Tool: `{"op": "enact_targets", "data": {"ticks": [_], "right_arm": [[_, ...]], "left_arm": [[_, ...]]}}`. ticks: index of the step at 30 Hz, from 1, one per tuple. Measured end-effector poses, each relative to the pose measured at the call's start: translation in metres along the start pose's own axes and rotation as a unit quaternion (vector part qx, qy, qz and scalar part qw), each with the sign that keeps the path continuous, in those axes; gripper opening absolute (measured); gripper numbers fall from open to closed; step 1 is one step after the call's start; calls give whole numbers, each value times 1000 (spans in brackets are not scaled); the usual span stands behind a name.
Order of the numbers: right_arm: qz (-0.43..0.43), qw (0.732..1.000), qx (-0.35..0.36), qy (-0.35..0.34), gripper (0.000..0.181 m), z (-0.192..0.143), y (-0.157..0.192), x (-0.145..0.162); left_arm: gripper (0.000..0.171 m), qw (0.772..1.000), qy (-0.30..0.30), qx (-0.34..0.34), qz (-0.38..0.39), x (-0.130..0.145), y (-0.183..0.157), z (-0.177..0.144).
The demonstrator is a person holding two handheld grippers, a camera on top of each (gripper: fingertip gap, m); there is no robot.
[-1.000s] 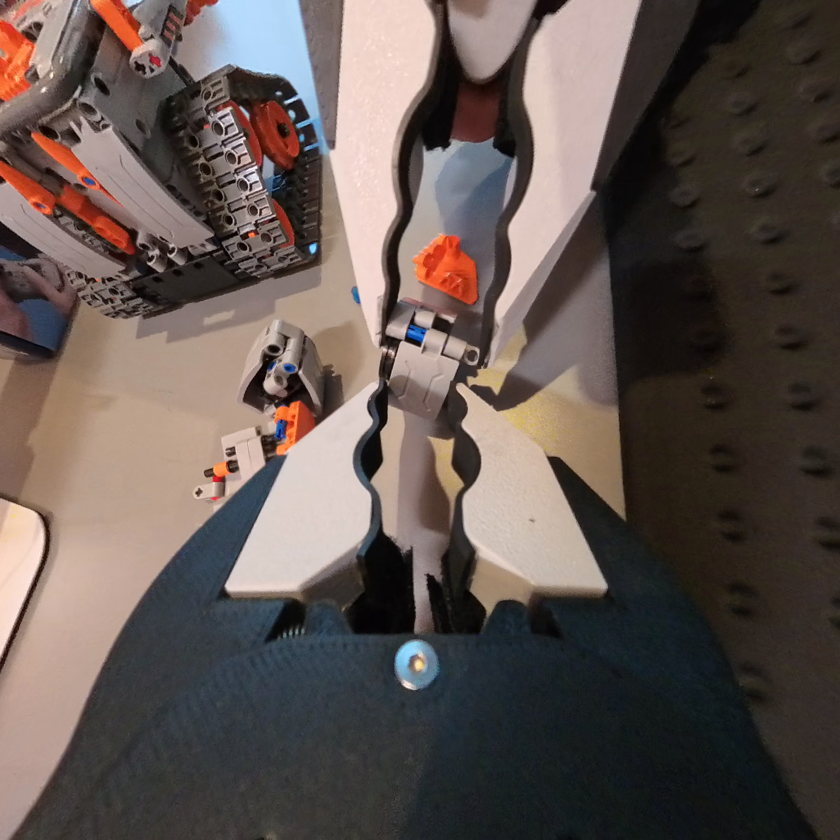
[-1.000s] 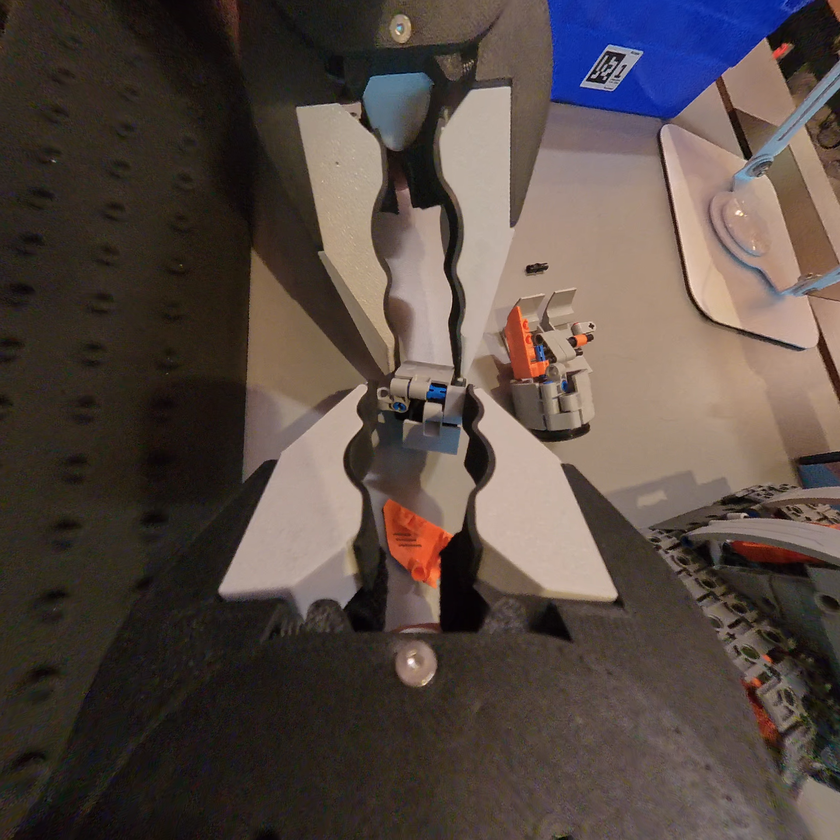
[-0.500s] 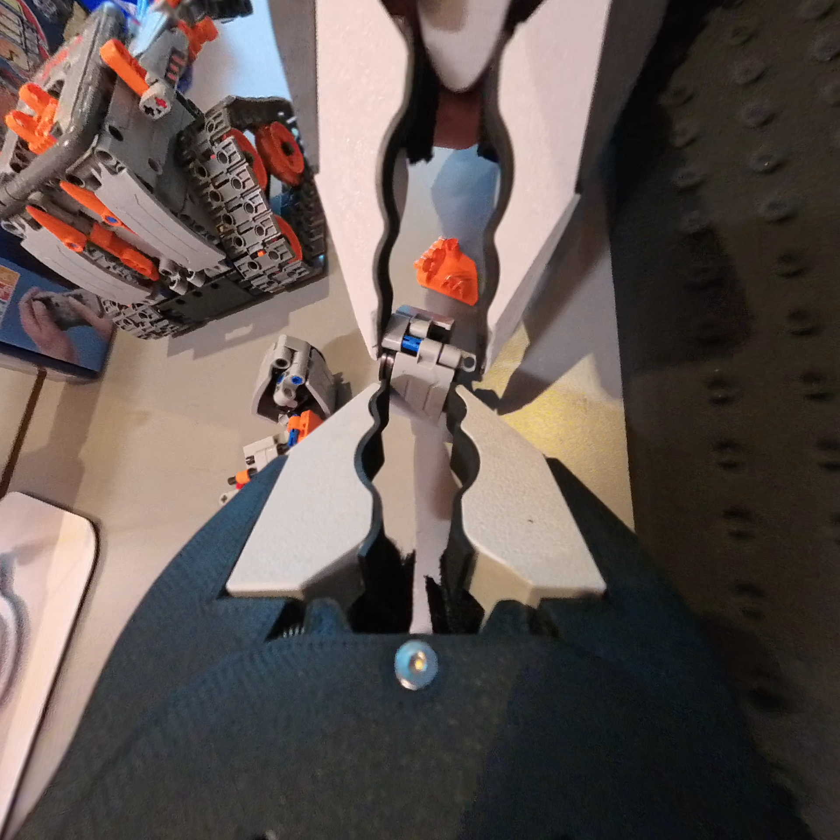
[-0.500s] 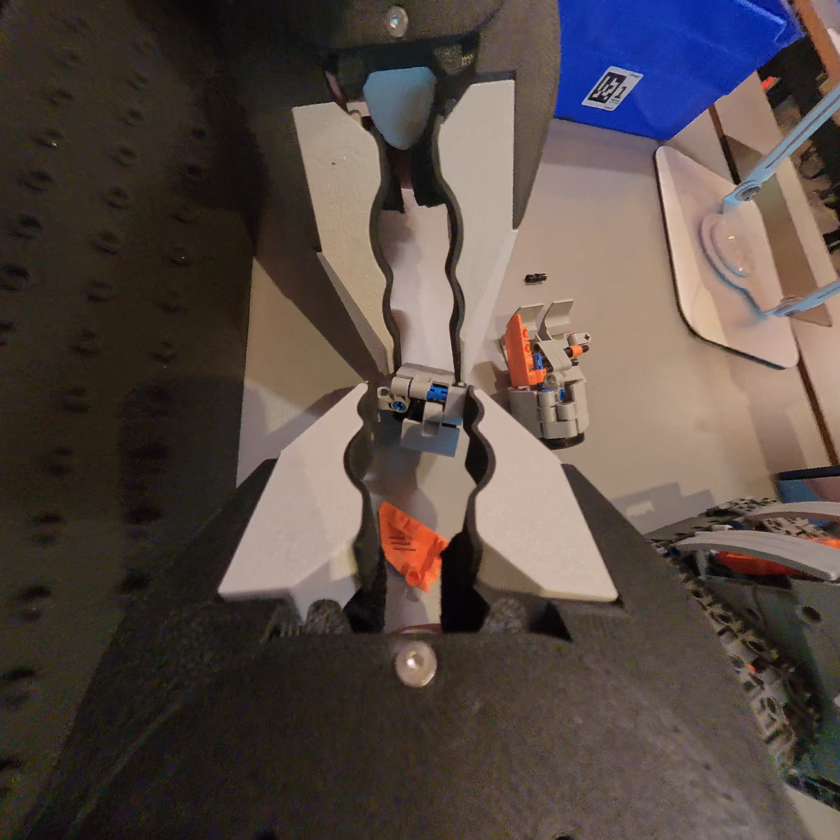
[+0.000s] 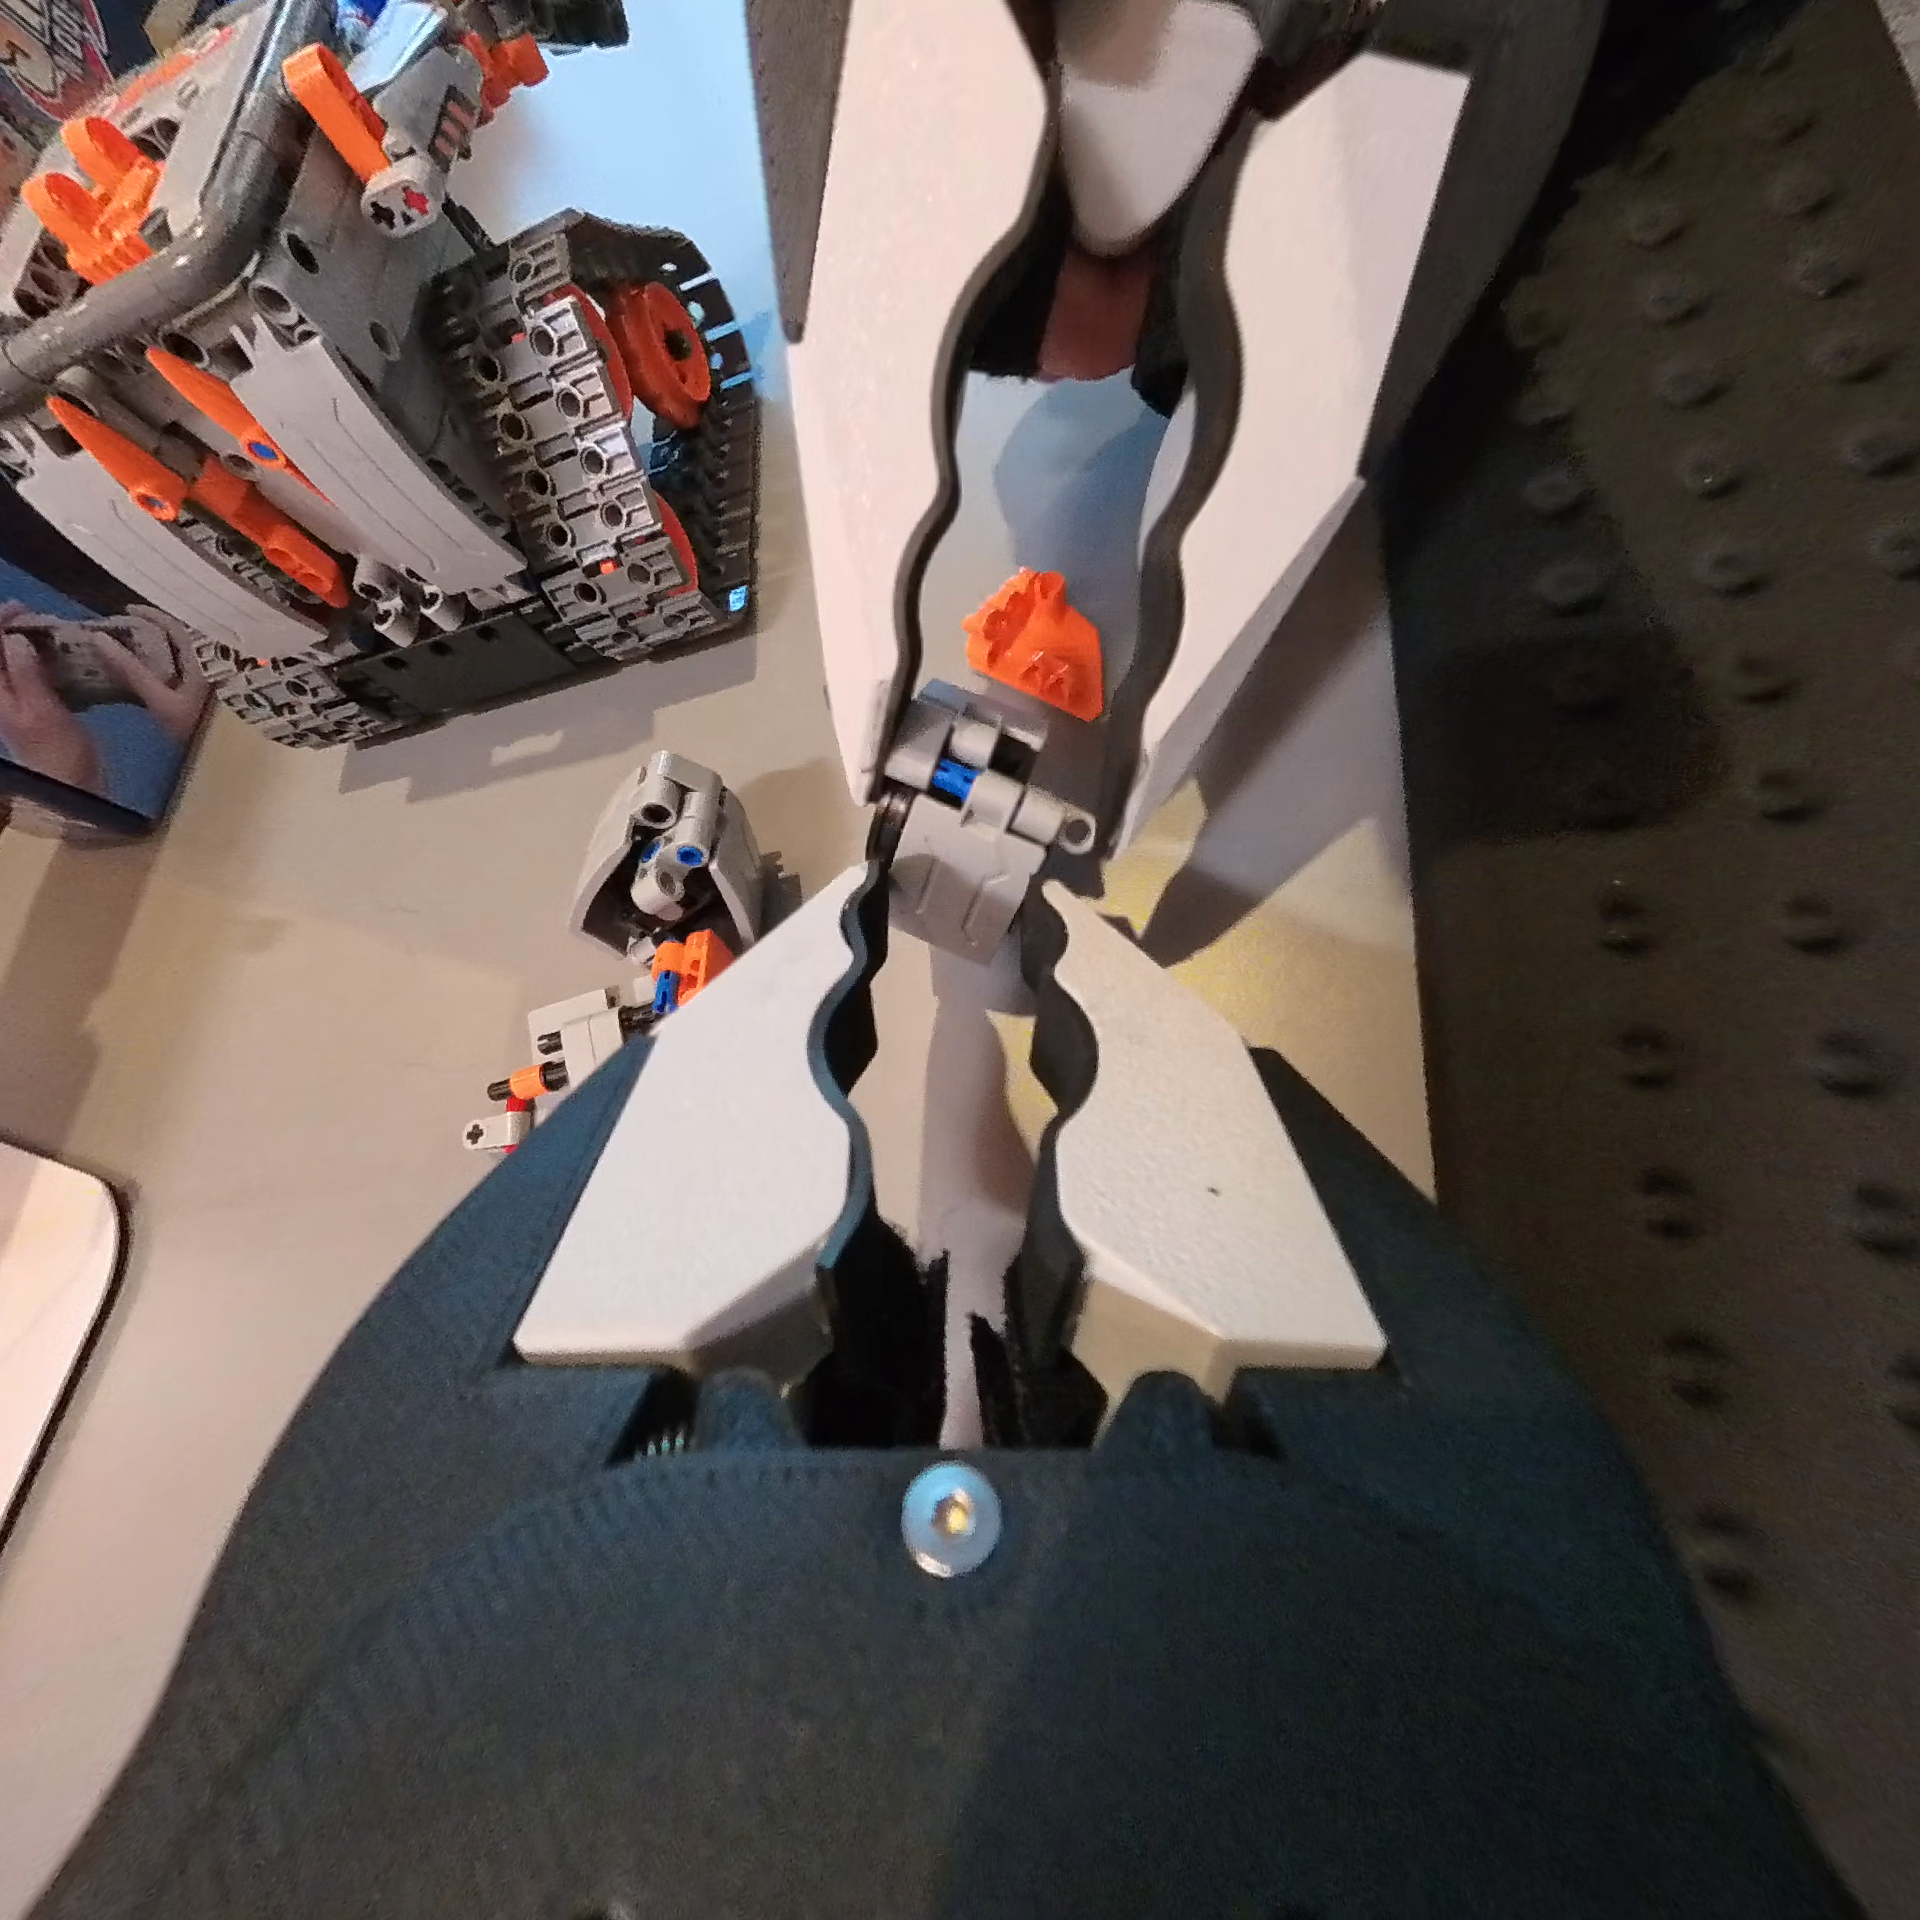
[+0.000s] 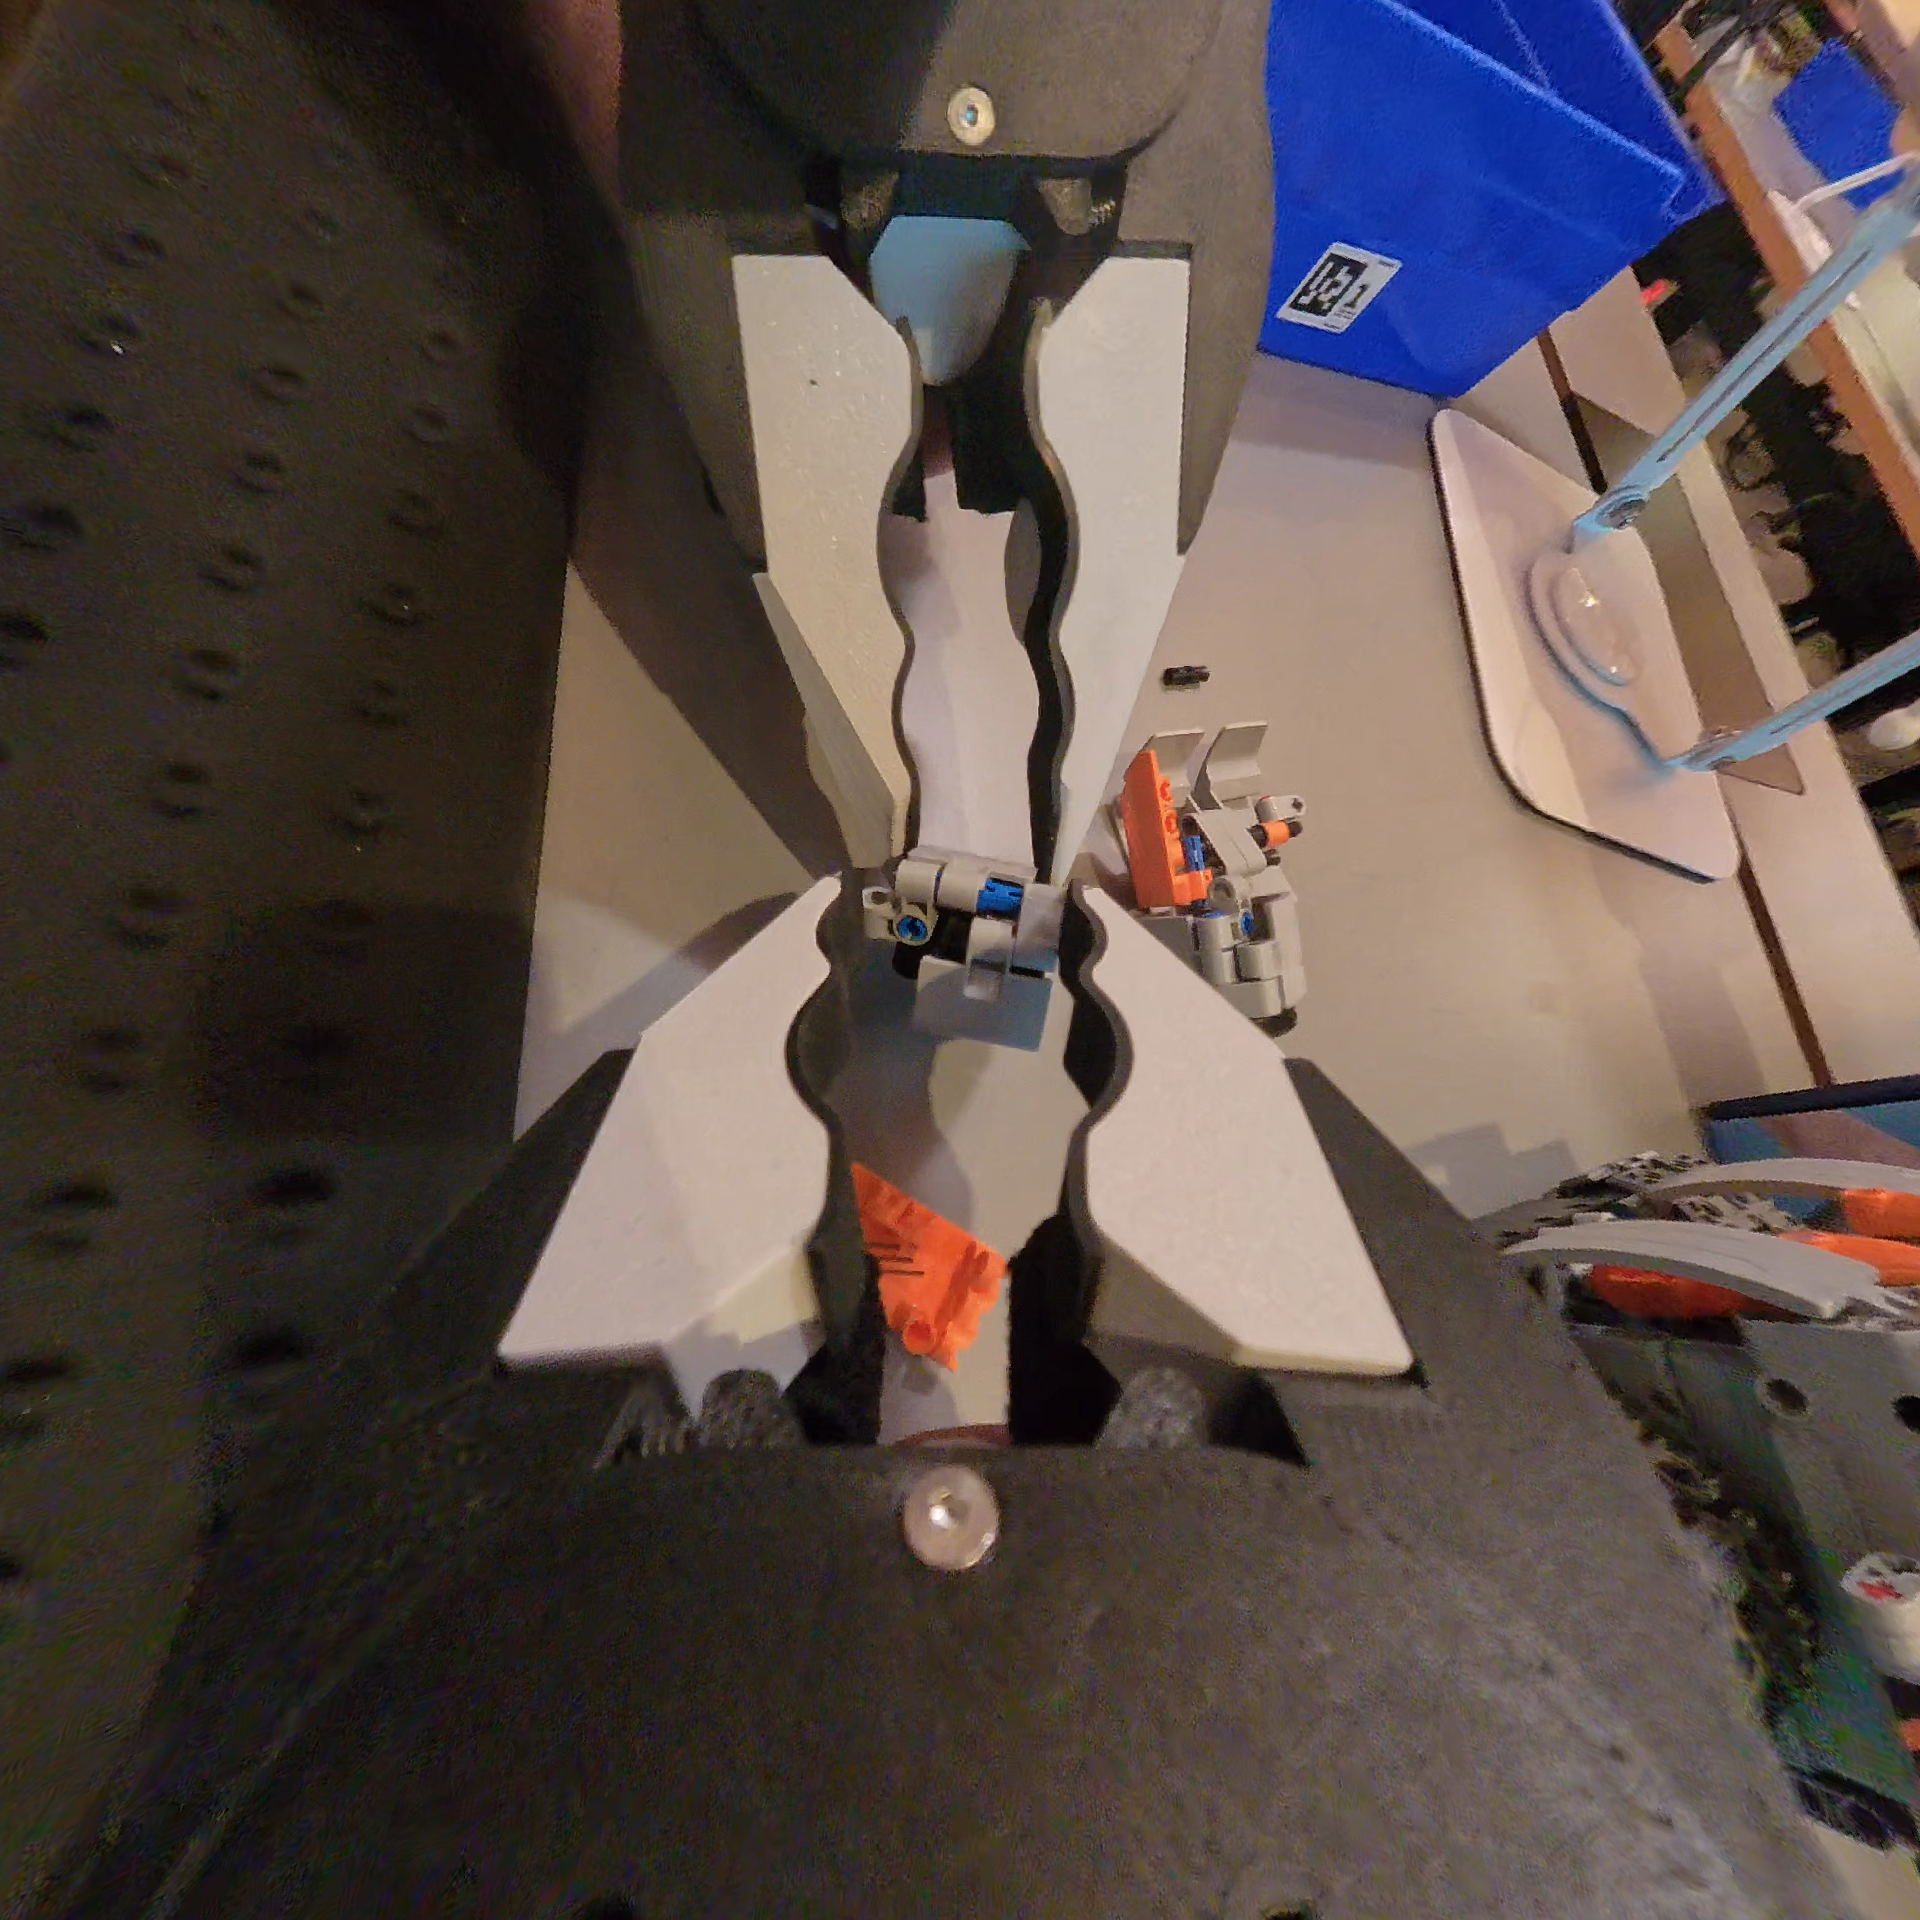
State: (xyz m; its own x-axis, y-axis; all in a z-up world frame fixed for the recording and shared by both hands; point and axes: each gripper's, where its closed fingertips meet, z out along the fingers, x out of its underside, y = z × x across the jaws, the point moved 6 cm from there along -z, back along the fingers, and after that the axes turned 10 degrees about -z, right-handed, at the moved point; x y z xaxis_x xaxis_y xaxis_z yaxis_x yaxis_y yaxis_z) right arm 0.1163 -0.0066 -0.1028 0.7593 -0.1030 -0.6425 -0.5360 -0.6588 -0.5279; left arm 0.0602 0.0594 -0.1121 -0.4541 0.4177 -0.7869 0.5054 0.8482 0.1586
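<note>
- We see the left gripper and the right gripper tip to tip, both clamped on one small grey brick assembly with a blue pin, held above the beige tabletop.
- Risk: opposed pulling could split it or snap it free.
- Loose orange wedge piece lies directly beneath; a drop may scatter it toward the grey-and-orange sub-assembly.

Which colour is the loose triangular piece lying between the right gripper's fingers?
Orange triangular piece; left wrist view shows it best.

The room is dim and warm. Dark shadows lie on the table. Edges bend like a fish-eye. The black mat looks blurry.
</note>
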Motion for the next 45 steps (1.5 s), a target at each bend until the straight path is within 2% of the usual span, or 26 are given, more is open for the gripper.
{"op": "enact_targets", "data": {"ticks": [3,6,12,19,39,45], "right_arm": [[10,1000,-4,-11,35,-1,-2,1],[77,995,-48,-37,36,-2,-5,5],[142,984,-73,-77,29,-6,-13,6],[135,986,-75,-58,28,-2,-10,8],[95,992,-81,-16,29,2,-7,5],[53,996,-77,-4,28,1,-5,3]], "left_arm": [[23,1000,-6,3,-6,-1,2,-1],[22,1000,-3,11,-5,0,0,0],[22,1000,-8,22,-13,-4,-1,0],[22,999,6,32,-19,0,-1,4],[21,998,47,10,34,-3,-7,9],[21,997,62,12,46,-4,-8,9]]}}
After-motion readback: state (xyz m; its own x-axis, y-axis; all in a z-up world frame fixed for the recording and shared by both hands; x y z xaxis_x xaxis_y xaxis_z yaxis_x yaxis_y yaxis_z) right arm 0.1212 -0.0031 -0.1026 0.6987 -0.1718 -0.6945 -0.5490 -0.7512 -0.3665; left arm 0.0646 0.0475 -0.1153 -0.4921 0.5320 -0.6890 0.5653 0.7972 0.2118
